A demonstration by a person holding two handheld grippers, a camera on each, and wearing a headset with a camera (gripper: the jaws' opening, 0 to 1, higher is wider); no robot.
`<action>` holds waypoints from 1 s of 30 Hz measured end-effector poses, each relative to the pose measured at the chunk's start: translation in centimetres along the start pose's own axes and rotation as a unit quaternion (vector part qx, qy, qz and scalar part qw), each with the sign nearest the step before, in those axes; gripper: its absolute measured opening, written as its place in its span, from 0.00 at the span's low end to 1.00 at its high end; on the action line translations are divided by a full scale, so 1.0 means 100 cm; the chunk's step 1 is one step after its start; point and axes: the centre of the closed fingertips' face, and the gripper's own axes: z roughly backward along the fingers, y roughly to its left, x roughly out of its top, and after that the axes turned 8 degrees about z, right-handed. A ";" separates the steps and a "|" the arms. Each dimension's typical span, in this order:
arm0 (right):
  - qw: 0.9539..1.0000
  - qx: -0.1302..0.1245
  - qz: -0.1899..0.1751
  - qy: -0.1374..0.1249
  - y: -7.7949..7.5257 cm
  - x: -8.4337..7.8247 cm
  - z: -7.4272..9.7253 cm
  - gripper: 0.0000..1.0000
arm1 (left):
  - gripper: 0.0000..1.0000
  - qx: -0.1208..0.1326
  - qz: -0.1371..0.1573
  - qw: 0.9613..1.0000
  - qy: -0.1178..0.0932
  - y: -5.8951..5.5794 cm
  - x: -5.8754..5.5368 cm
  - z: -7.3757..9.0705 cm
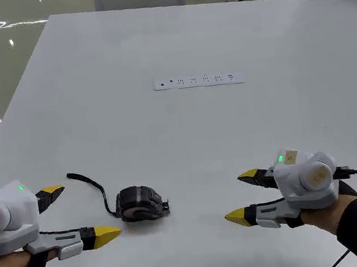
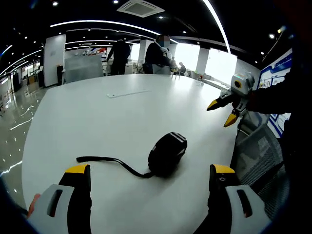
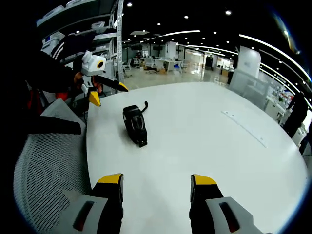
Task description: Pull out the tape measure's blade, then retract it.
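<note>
A black tape measure [image 1: 140, 203] lies on the white table [image 1: 184, 126], its blade wound in and a black wrist strap [image 1: 89, 184] trailing to the left. My left gripper [image 1: 84, 212] is open just left of it, its yellow-tipped fingers spread wide beside the strap. In the left gripper view the tape measure [image 2: 167, 152] sits ahead between the jaws, untouched. My right gripper [image 1: 242, 196] is open well to the right of the tape, pointing toward it. In the right gripper view the tape measure [image 3: 135, 124] lies far ahead with the left gripper [image 3: 107, 91] behind it.
A white power strip [image 1: 198, 80] lies flat in the middle of the table, farther back. A grey mesh chair [image 3: 46, 161] stands at the table's near edge. People stand beyond the far end of the table [image 2: 122, 97].
</note>
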 end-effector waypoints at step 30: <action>0.995 -0.050 -0.085 0.031 -0.022 -0.091 0.091 0.99 | 0.99 0.013 0.006 0.999 0.046 0.031 -0.035 0.045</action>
